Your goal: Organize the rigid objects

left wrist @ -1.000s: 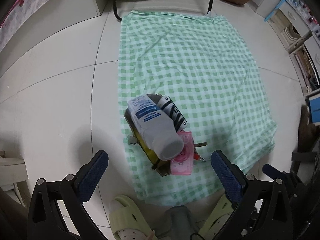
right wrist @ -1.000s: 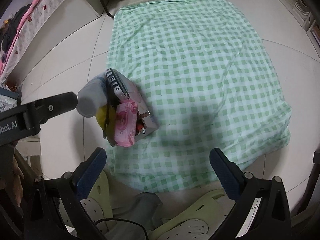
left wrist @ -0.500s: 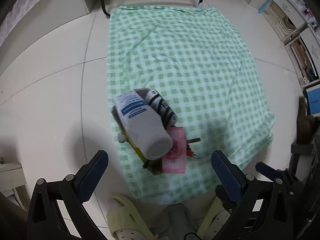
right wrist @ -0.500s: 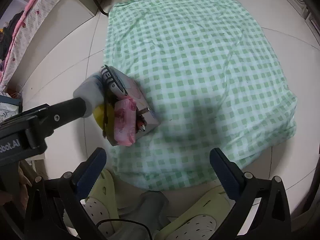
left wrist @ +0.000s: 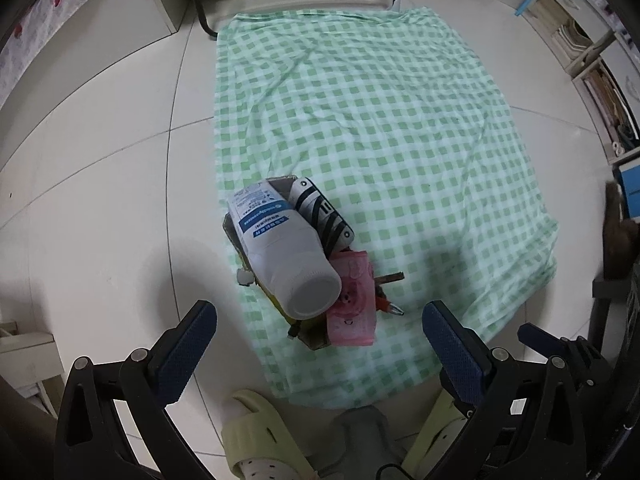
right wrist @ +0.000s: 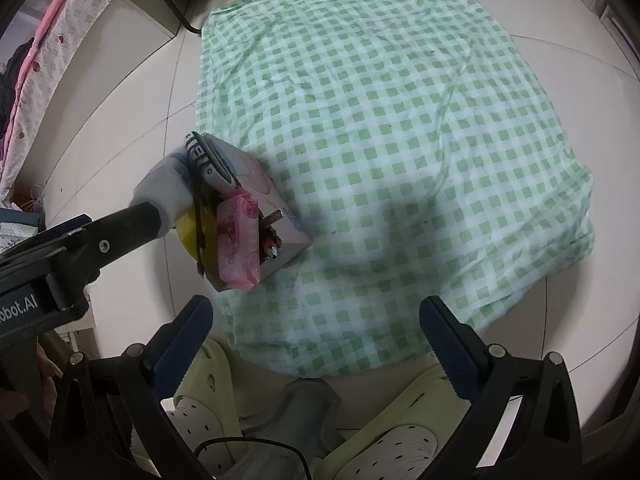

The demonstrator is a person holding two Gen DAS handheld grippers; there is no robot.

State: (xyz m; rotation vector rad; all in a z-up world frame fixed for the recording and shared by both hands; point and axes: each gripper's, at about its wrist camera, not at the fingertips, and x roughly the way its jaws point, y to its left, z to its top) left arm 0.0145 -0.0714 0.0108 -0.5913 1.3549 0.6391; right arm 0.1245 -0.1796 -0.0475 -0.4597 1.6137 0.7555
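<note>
While both pairs of tongs hang above the floor, neither holds anything: the left tongs (left wrist: 319, 322) stand spread wide with bare blue pads, and the right tongs (right wrist: 316, 322) are just as wide and bare. Ahead of the left tongs, between their two arms, a small cardboard box (left wrist: 316, 340) sits on the near left corner of a green checked cloth (left wrist: 380, 120) spread on the floor. It is packed full: a white bottle (left wrist: 286, 248) leans out toward the left tongs with its cap uppermost, a black-and-white striped case (left wrist: 320, 212) lies just beyond it, a pink packet (left wrist: 354, 300) stands on its right, and something yellow (right wrist: 191, 230) shows underneath. A pen-like tip (left wrist: 390, 309) pokes out on the right. For the right tongs the box lies ahead and to the left, with the rest of the cloth bare.

With everything gathered in the box and nothing loose on the cloth, this fits either a finished sort or a full box waiting to be laid out; the scene does not settle which. Any grasp would have to mind the leaning bottle, which looks likely to roll.
</note>
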